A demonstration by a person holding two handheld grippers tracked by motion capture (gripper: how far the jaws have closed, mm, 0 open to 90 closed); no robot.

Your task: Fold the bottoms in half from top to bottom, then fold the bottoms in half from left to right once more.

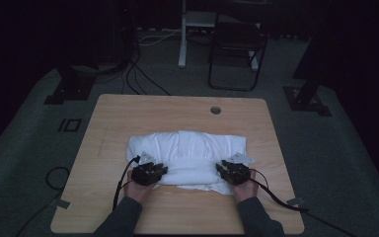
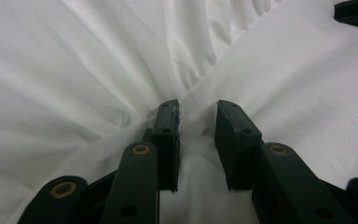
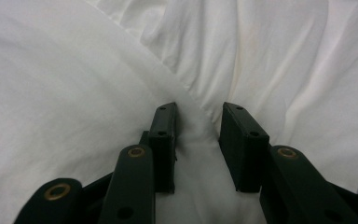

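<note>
Count, table surface: one white cloth point(image 1: 187, 150), folded and rumpled, on one wooden table point(image 1: 128, 113). One round hole point(image 1: 215, 110) in the tabletop near the far edge. Two grippers: left gripper point(image 1: 149, 173), right gripper point(image 1: 234, 172), each with two black jaws. Two hands, two sleeves. One chair point(image 1: 237, 44) on the floor beyond the table.

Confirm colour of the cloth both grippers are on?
Plain white, no pattern: the cloth shows best in the left gripper view.
</note>
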